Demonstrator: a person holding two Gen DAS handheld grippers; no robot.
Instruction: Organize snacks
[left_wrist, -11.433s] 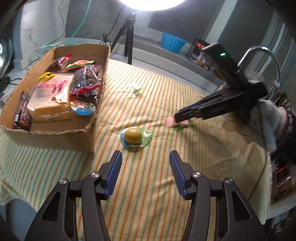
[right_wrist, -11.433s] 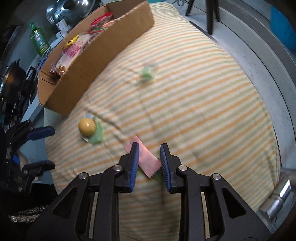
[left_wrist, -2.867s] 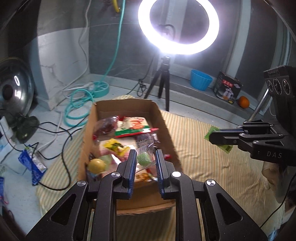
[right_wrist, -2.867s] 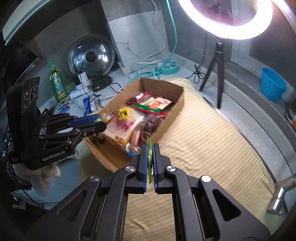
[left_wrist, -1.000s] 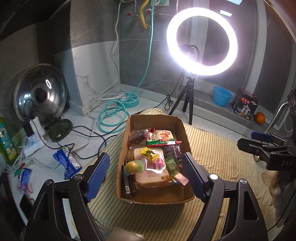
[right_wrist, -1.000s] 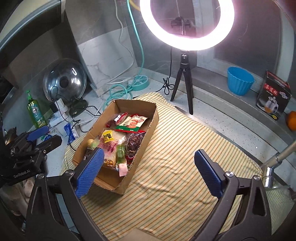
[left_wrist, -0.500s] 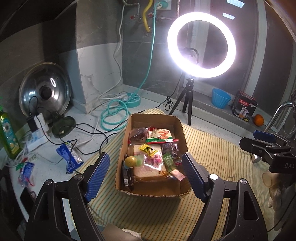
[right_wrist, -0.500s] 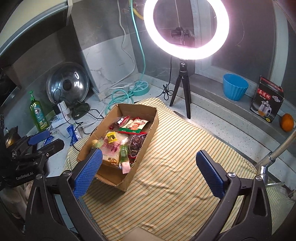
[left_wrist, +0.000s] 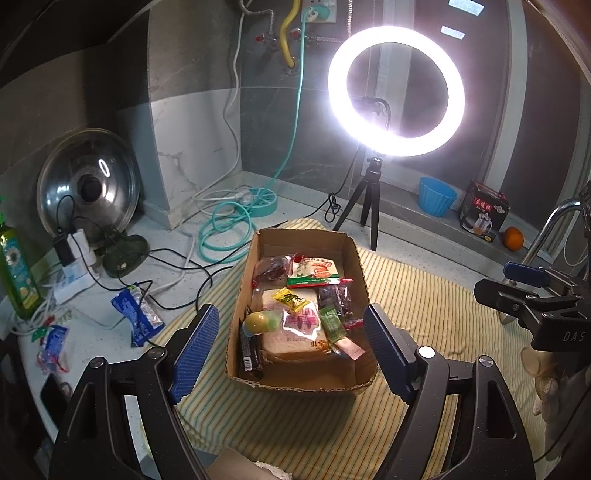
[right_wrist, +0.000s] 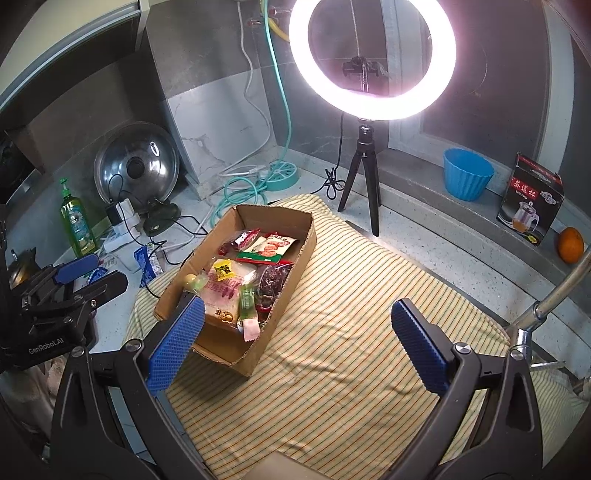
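A cardboard box (left_wrist: 360, 266) full of snack packets stands on a yellow striped cloth (left_wrist: 424, 314). Among the snacks are a yellow-green jelly cup (left_wrist: 258, 322), a bread pack (left_wrist: 295, 334), a green packet (left_wrist: 332, 325) and a pink packet (left_wrist: 349, 349). My left gripper (left_wrist: 291, 349) is wide open and empty, held high above and short of the box. My right gripper (right_wrist: 299, 341) is wide open and empty, high over the cloth to the right of the box (right_wrist: 291, 288). Each gripper shows in the other's view: the right one (left_wrist: 532, 291) and the left one (right_wrist: 74, 280).
A lit ring light on a tripod (left_wrist: 395, 92) stands behind the box. A blue cup (right_wrist: 467, 173), a tea box (right_wrist: 530, 199) and an orange (right_wrist: 570, 244) sit on the back ledge. A pot lid (left_wrist: 88, 184), cables, a green bottle (right_wrist: 75, 218) and blue packets (left_wrist: 138, 321) lie left.
Both grippers have let go of their snacks into the box, opened wide and pulled back and up. In the last half second they rose slightly more.
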